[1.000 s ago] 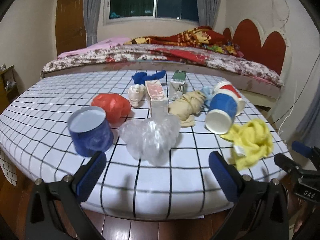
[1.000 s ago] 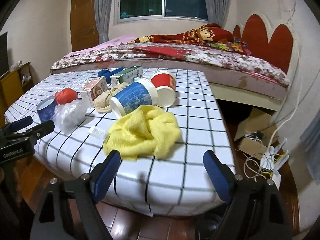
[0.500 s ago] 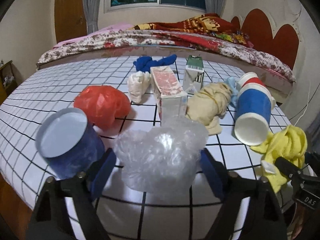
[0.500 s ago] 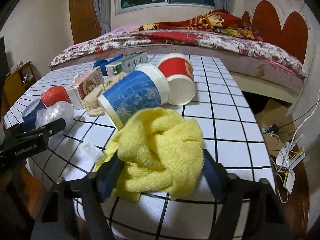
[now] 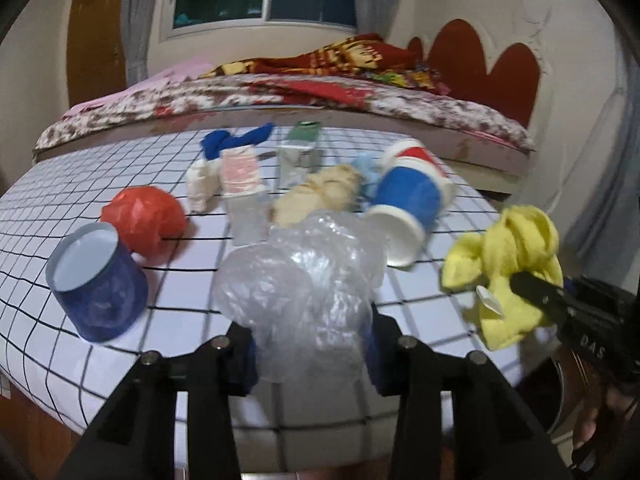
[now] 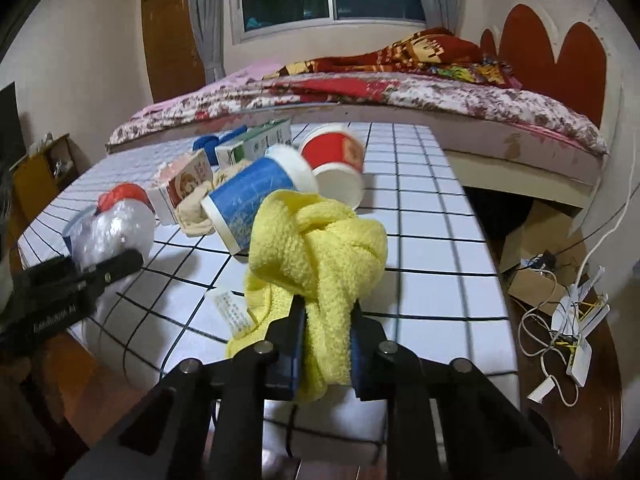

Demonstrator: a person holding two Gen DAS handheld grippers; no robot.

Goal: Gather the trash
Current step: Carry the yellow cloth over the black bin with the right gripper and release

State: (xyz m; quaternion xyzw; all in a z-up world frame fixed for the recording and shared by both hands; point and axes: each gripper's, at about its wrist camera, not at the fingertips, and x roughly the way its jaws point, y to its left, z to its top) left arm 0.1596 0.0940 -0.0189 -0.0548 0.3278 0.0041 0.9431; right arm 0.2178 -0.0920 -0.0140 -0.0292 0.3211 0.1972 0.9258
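My left gripper (image 5: pixel 310 354) is shut on a crumpled clear plastic bag (image 5: pixel 300 280), lifted off the checked table (image 5: pixel 192 308). My right gripper (image 6: pixel 326 350) is shut on a yellow cloth (image 6: pixel 320 252), also raised above the table; the cloth and gripper show in the left wrist view (image 5: pixel 508 264). The bag and left gripper show at the left of the right wrist view (image 6: pixel 112 232). On the table lie a dark blue cup (image 5: pixel 96 280), a red plastic bag (image 5: pixel 144 220), a blue paper cup (image 5: pixel 408 204), a red cup (image 6: pixel 336 164), cartons (image 5: pixel 240 176) and a beige rag (image 5: pixel 320 196).
A bed (image 6: pixel 360 88) stands behind the table. A blue cloth (image 5: pixel 236 140) and a green carton (image 5: pixel 300 148) lie at the table's far side. A cardboard box (image 6: pixel 532 256) and tangled cables (image 6: pixel 568 316) are on the floor at right.
Both grippers moved forward and closed: the left on the clear plastic bag, the right on the yellow cloth. Both items have risen off the table.
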